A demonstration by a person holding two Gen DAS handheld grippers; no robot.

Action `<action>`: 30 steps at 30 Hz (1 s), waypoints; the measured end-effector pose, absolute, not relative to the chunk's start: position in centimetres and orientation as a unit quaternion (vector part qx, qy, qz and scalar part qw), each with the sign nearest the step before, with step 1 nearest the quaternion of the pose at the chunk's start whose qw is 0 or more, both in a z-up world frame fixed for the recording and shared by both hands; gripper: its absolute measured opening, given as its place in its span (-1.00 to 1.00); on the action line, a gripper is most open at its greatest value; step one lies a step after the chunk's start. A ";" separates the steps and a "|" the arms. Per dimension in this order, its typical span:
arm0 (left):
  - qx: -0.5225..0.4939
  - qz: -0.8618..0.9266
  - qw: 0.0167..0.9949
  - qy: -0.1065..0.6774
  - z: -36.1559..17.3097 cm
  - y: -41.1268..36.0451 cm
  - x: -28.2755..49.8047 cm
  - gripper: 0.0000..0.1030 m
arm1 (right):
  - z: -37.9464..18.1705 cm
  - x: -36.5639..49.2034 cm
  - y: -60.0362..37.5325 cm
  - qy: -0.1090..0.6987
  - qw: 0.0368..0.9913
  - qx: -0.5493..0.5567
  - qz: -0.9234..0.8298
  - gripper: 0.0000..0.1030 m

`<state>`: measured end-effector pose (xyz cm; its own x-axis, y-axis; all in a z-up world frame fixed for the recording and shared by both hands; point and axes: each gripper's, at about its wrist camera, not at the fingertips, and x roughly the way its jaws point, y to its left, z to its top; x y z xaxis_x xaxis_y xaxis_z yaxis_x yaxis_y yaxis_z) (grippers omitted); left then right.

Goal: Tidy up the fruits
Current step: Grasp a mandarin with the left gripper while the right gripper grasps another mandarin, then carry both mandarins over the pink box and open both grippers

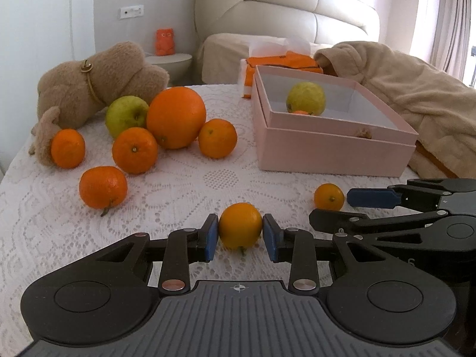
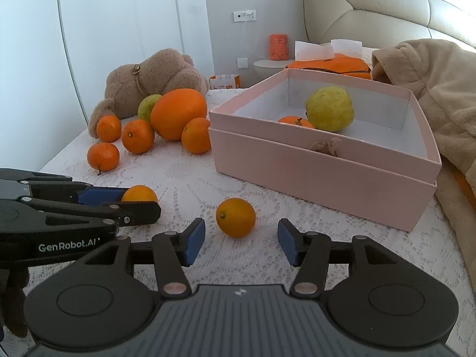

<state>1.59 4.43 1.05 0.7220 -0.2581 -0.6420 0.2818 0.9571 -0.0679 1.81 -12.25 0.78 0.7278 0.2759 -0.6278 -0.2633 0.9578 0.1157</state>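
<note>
Bedroom scene, white lace tablecloth [image 1: 184, 184] on a table, padded beige headboard [image 1: 282, 9] behind. Left wrist view: left gripper [image 1: 241, 235] has both blue pads against the sides of a small yellow-orange citrus [image 1: 240, 226] resting on the cloth, so it grips that fruit. Second small citrus [image 1: 329, 197] lies just beside the right gripper's blue fingertip [image 1: 372, 198], which enters from the right edge. Far left a cluster: big orange [image 1: 176, 117], green apple [image 1: 126, 116], four mandarins around them, one at [image 1: 103, 187], all by a brown plush toy [image 1: 98, 83]. Pink box [image 1: 333, 151] sits far right, holding a yellow-green fruit [image 1: 305, 98] and a mandarin mostly hidden by the box wall. Beige blanket [image 1: 401, 89] beside the box. Right wrist view: right gripper [image 2: 241, 245] has its fingers spread wide with nothing between them, the second small citrus [image 2: 236, 217] on the cloth just ahead, not touched. Left gripper [image 2: 119, 205] comes in from the left with its citrus [image 2: 139, 194] partly hidden behind a finger. Pink box [image 2: 321, 175] to the right shows the yellow-green fruit [image 2: 329, 108] and mandarin [image 2: 296, 122] inside.
</note>
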 end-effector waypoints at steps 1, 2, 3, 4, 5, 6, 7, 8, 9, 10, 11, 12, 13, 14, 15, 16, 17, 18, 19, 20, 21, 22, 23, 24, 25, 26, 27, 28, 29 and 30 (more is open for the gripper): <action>0.017 -0.145 0.925 0.351 0.8 4.4 1.7 -0.29 | 0.8 1.8 -12.2 0.339 0.929 0.009 0.145 0.06; 0.019 -0.145 0.925 0.349 0.6 4.4 1.7 -0.29 | 0.8 1.8 -12.3 0.339 0.929 0.009 0.145 0.06; 0.020 -0.144 0.927 0.346 0.5 4.3 1.5 -0.29 | 0.8 1.8 -12.3 0.339 0.929 0.009 0.145 0.06; 0.022 -0.142 0.927 0.345 0.5 4.3 1.5 -0.30 | 0.8 1.8 -12.2 0.340 0.929 0.008 0.145 0.06; 0.024 -0.141 0.928 0.345 0.5 4.2 1.4 -0.29 | 0.8 1.9 -12.2 0.341 0.929 0.006 0.144 0.06; 0.025 -0.140 0.928 0.345 0.5 4.1 1.5 -0.30 | 0.8 1.9 -12.1 0.341 0.929 0.004 0.144 0.06; 0.025 -0.140 0.928 0.345 0.6 4.1 1.5 -0.30 | 0.8 2.0 -12.0 0.342 0.929 0.002 0.143 0.06; 0.023 -0.140 0.928 0.344 0.6 4.1 1.5 -0.30 | 0.8 2.1 -11.9 0.342 0.929 -0.001 0.142 0.06; 0.021 -0.141 0.928 0.345 0.5 4.2 1.5 -0.30 | 0.8 2.1 -11.8 0.342 0.929 -0.004 0.142 0.06; 0.018 -0.141 0.928 0.344 0.5 4.2 1.5 -0.30 | 0.8 2.2 -11.7 0.341 0.929 -0.005 0.141 0.04; 0.016 -0.142 0.928 0.344 0.5 4.3 1.5 -0.29 | 0.8 2.2 -11.6 0.341 0.929 -0.006 0.141 0.03; 0.012 -0.142 0.928 0.344 0.5 4.4 1.5 -0.30 | 0.8 2.3 -11.6 0.340 0.930 -0.008 0.141 -0.01; 0.008 -0.142 0.929 0.343 0.5 4.5 1.5 -0.29 | 0.8 2.3 -11.5 0.339 0.930 -0.010 0.141 -0.06; 0.005 -0.141 0.929 0.343 0.5 4.6 1.5 -0.29 | 0.8 2.4 -11.5 0.338 0.931 -0.011 0.140 -0.09; 0.002 -0.141 0.929 0.343 0.5 4.7 1.6 -0.29 | 0.8 2.4 -11.4 0.338 0.931 -0.014 0.140 -0.13; 0.001 -0.141 0.929 0.343 0.5 4.7 1.6 -0.29 | 0.8 2.5 -11.3 0.337 0.931 -0.016 0.139 -0.16; 0.000 -0.141 0.929 0.343 0.5 4.7 1.6 -0.29 | 0.8 2.5 -11.3 0.337 0.931 -0.019 0.138 -0.20; -0.001 -0.141 0.928 0.343 0.5 4.8 1.6 -0.29 | 0.8 2.4 -11.2 0.337 0.931 -0.022 0.137 -0.30; -0.001 -0.141 0.928 0.344 0.5 4.8 1.6 -0.29 | 0.8 2.3 -11.1 0.337 0.931 -0.025 0.139 -0.39; -0.002 -0.141 0.928 0.344 0.5 4.8 1.6 -0.29 | 0.9 2.2 -11.0 0.337 0.931 -0.028 0.139 -0.45; -0.003 -0.140 0.928 0.344 0.5 4.8 1.6 -0.29 | 0.9 2.1 -11.0 0.337 0.931 -0.030 0.138 -0.47; -0.004 -0.139 0.928 0.345 0.5 4.8 1.6 -0.29 | 1.0 2.0 -11.0 0.337 0.931 -0.033 0.135 -0.47; -0.003 -0.138 0.929 0.345 0.5 4.7 1.6 -0.29 | 1.1 1.8 -11.1 0.338 0.931 -0.033 0.133 -0.47; 0.000 -0.135 0.929 0.345 0.5 4.6 1.5 -0.29 | 1.3 1.7 -11.2 0.339 0.931 -0.033 0.129 -0.47; 0.006 -0.132 0.929 0.345 0.6 4.3 1.5 -0.30 | 1.5 1.4 -11.4 0.339 0.932 -0.031 0.124 -0.48; 0.013 -0.129 0.929 0.345 0.7 4.0 1.4 -0.30 | 1.8 1.1 -11.6 0.337 0.934 -0.030 0.118 -0.48; 0.017 -0.129 0.929 0.348 0.8 3.6 1.3 -0.30 | 2.2 0.8 -12.0 0.334 0.935 -0.028 0.113 -0.48; 0.015 -0.135 0.927 0.350 1.0 3.3 1.2 -0.30 | 2.9 0.3 -12.4 0.328 0.938 -0.026 0.107 -0.48; 0.008 -0.146 0.924 0.352 1.5 2.9 1.1 -0.30 | 3.5 0.0 -12.9 0.322 0.941 -0.024 0.100 -0.48; 0.001 -0.160 0.924 0.348 2.2 2.3 0.9 -0.30 | 4.3 -0.4 -13.5 0.314 0.945 -0.021 0.093 -0.48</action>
